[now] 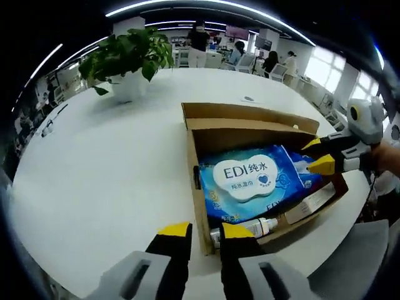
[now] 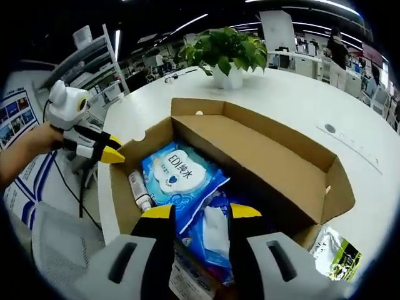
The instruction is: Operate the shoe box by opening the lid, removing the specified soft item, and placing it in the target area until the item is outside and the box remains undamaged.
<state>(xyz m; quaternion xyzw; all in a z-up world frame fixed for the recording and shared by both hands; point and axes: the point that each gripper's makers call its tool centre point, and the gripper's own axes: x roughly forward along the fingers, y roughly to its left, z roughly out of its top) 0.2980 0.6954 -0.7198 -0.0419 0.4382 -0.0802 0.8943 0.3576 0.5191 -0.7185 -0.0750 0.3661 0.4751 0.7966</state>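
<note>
Lid open, I hover both grippers, left and right, fingers slightly parted and empty, over the box, next to grip the wipes.

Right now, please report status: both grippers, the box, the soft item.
Both grippers open: left gripper at box edge, right gripper over contents. Shoe box lid open. Wet wipes pack inside, ungrasped. Small bottle beside it.

I see my left gripper with grey bodies, black jaws, yellow tips; my right gripper matches, white housing behind its jaws.
</note>
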